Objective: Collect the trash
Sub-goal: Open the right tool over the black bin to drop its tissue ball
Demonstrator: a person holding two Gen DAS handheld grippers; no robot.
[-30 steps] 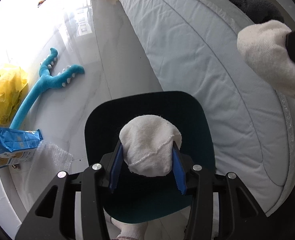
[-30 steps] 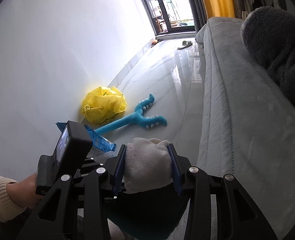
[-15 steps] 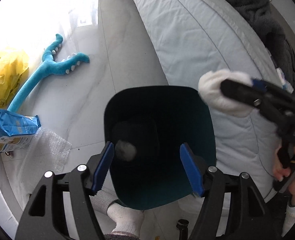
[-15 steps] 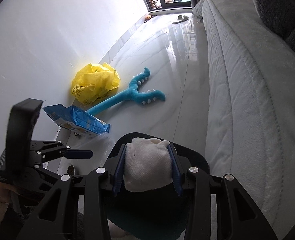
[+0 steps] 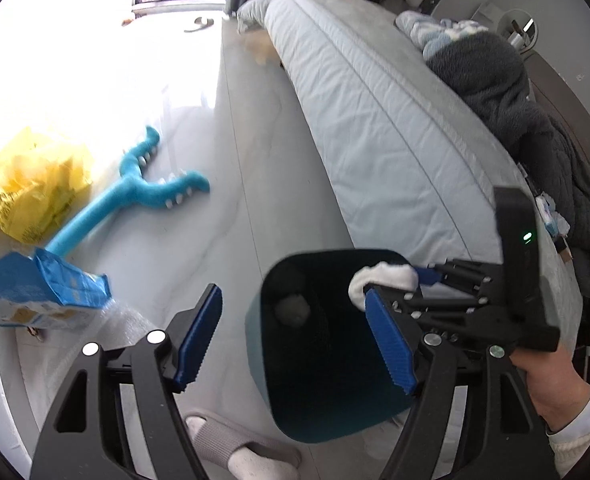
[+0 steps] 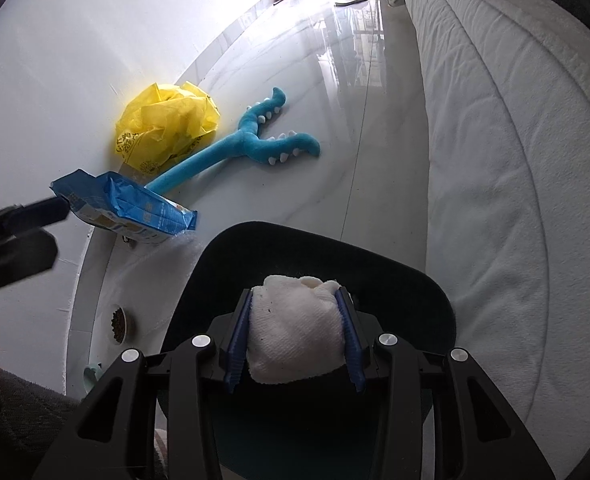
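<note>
White cloth wad (image 6: 297, 326) sat pinched between the right gripper's (image 6: 297, 334) blue pads over the dark bin's (image 6: 423, 280) mouth, while the left gripper (image 5: 295, 344) hung spread wide and empty above the bin beside the bed (image 5: 375, 120).

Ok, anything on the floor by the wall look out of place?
Yes: a crumpled yellow bag, a torn-open blue packet and a blue plush toy lie strewn along the wall, outside the bin.
</note>
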